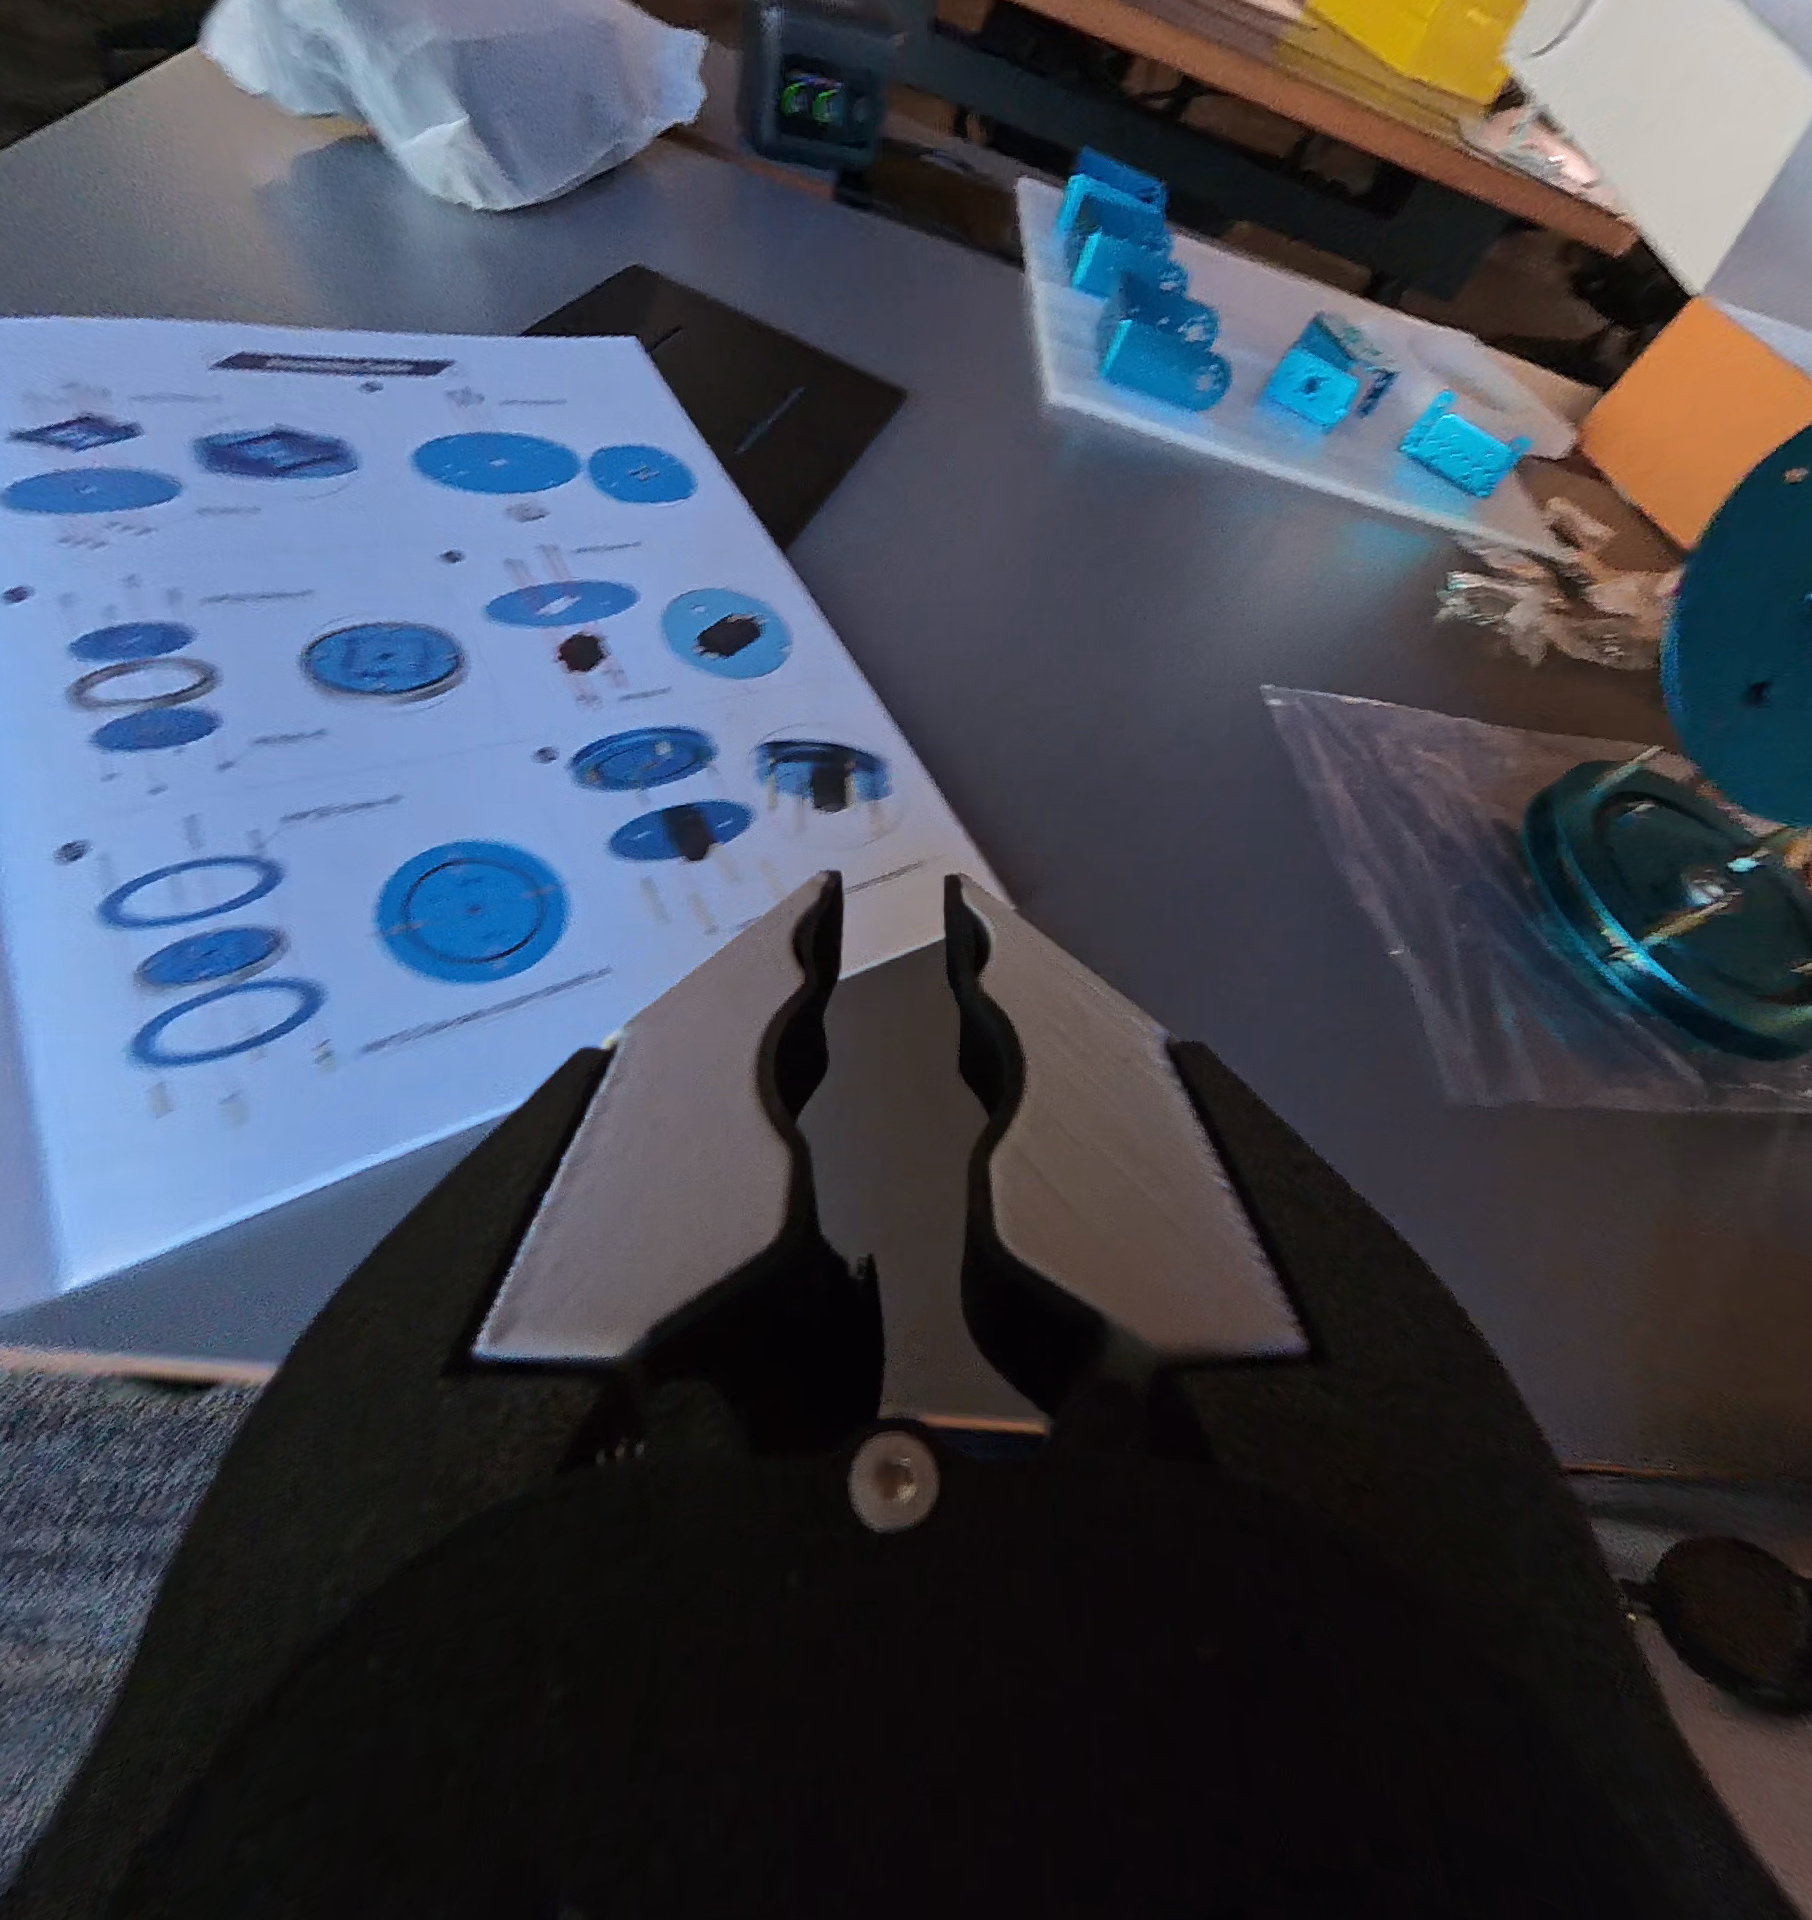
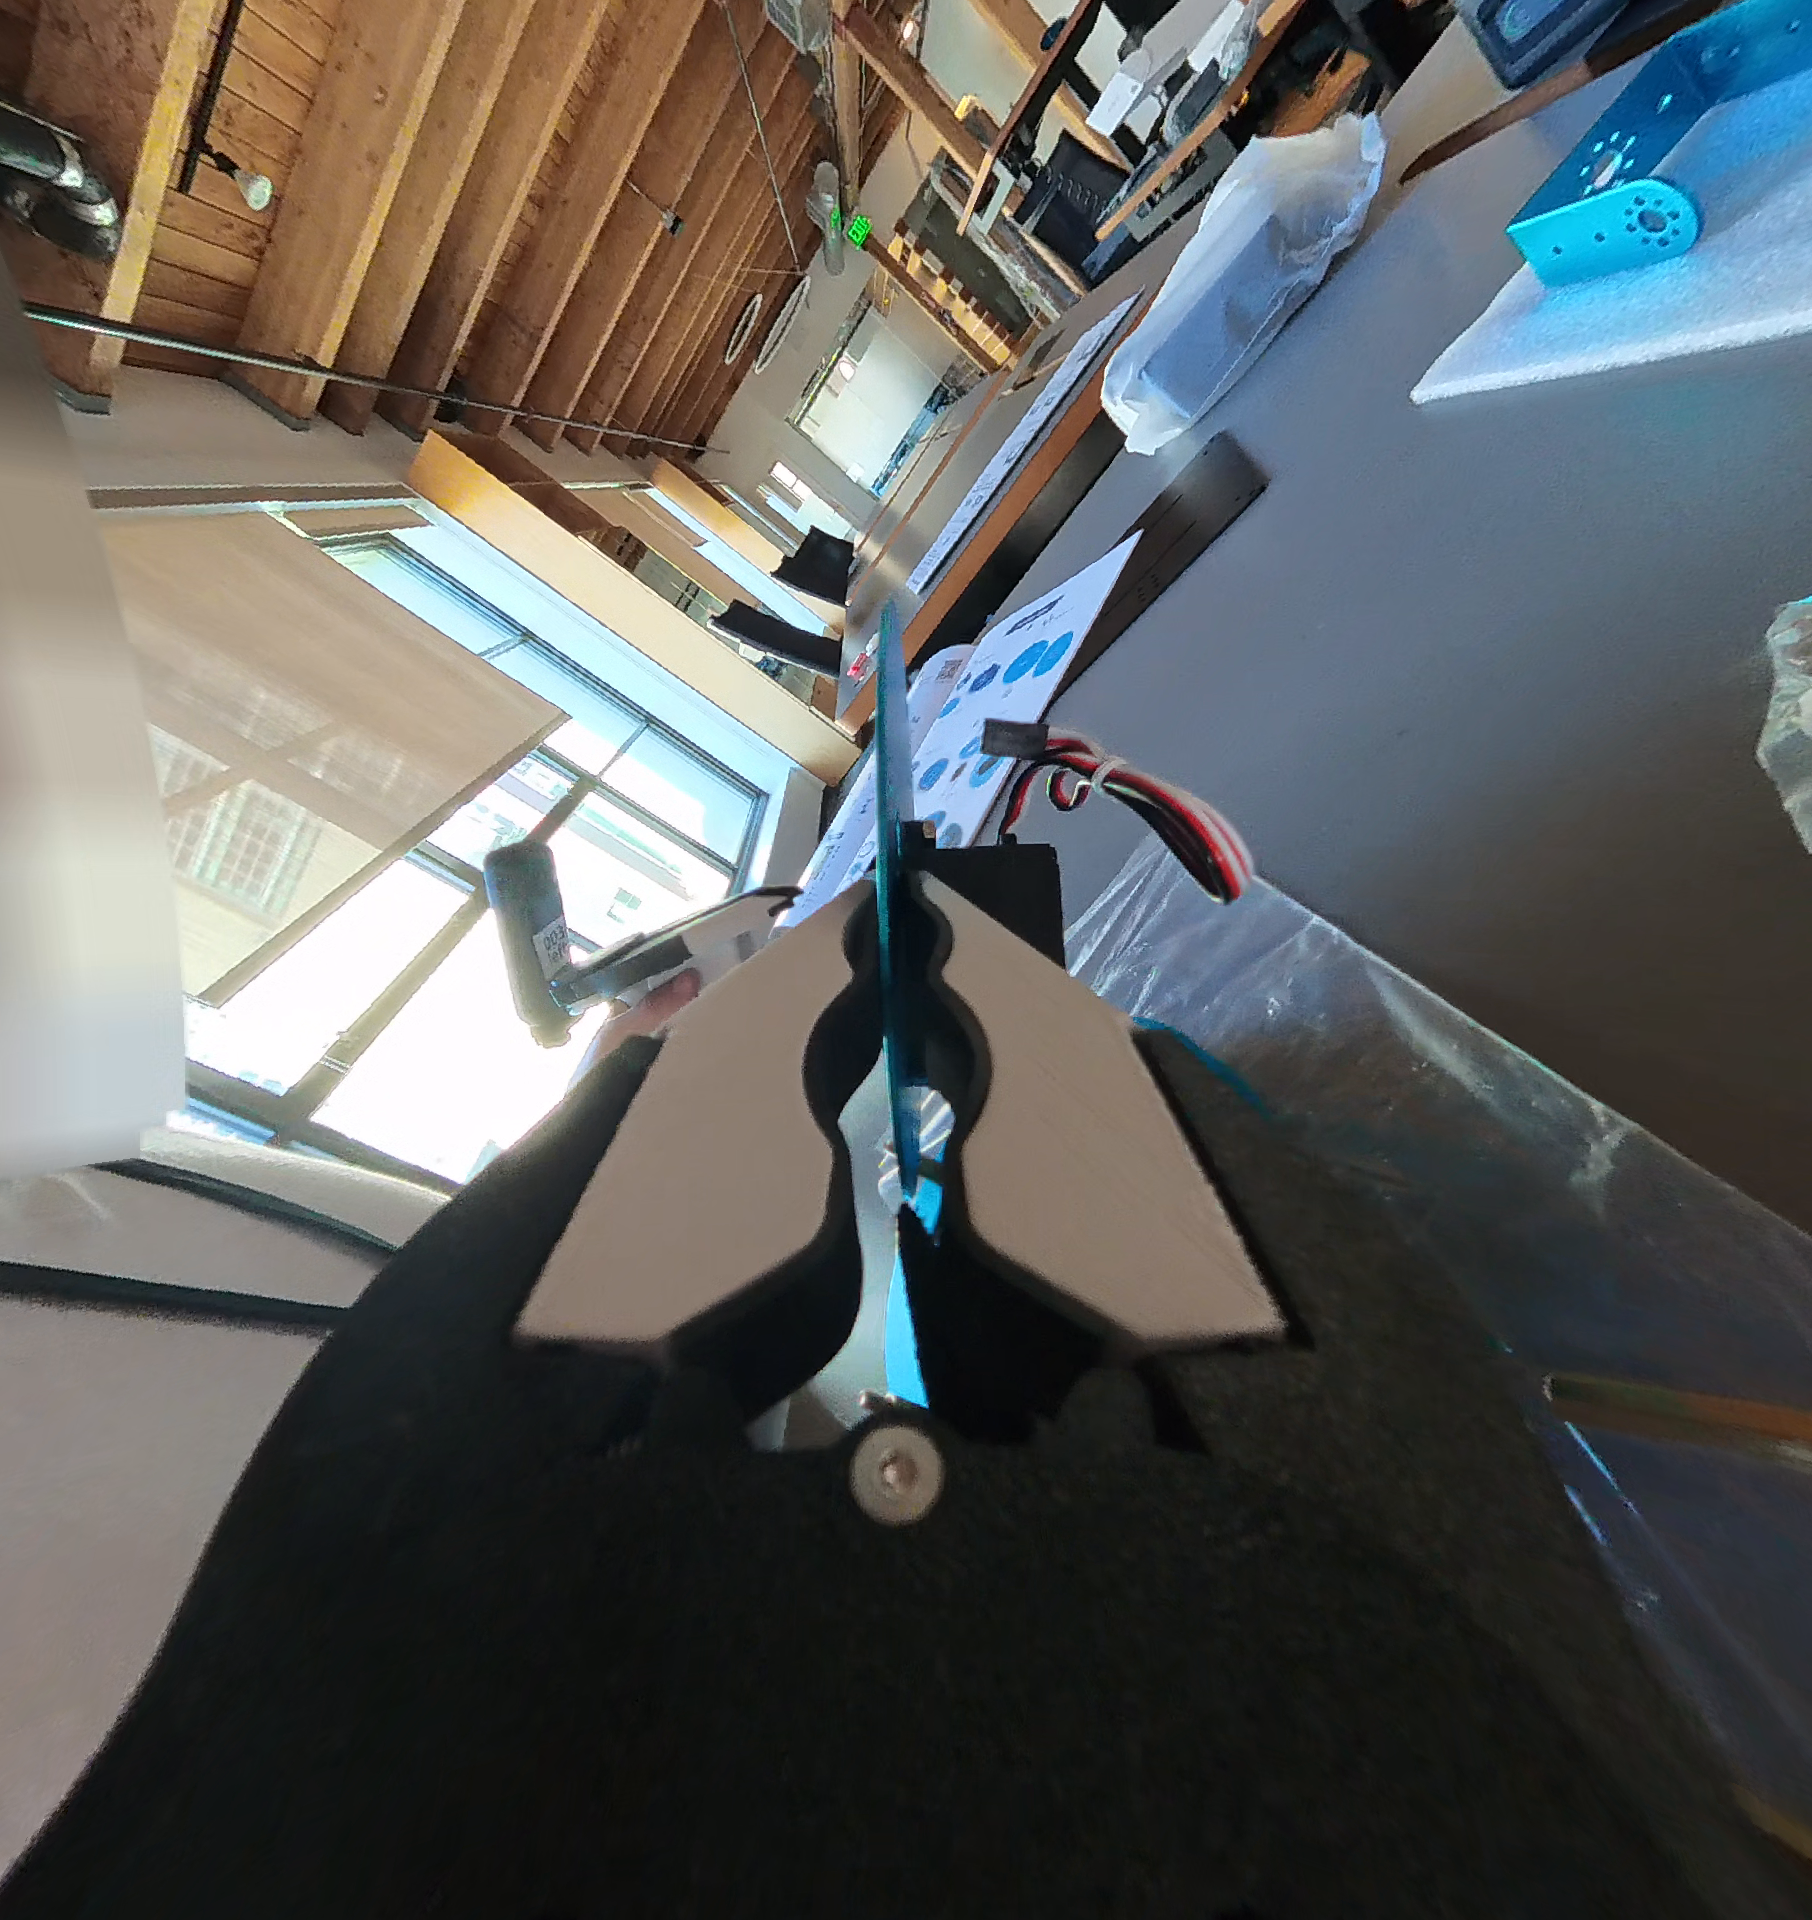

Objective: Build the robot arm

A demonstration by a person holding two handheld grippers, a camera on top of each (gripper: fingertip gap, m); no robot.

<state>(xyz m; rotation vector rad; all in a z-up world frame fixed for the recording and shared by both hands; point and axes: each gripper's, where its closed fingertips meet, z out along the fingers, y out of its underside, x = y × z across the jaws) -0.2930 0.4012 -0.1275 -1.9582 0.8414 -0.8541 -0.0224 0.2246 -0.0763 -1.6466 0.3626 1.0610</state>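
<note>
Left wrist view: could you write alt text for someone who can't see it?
An open, empty gripper hovers over a grey table, its tips above the corner of a sheet of blue-part diagrams. At right, a blue disc hangs above a ring on plastic.

A printed instruction sheet [image 1: 362, 727] lies on the grey table [image 1: 1089, 644]; blue brackets [image 1: 1141, 281] stand beyond it, a crumpled white bag [image 1: 466, 94] behind.

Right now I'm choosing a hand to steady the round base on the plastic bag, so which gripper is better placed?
Left. The left gripper is open and empty over the table, while the right gripper is shut on the blue disc above the round base.
</note>
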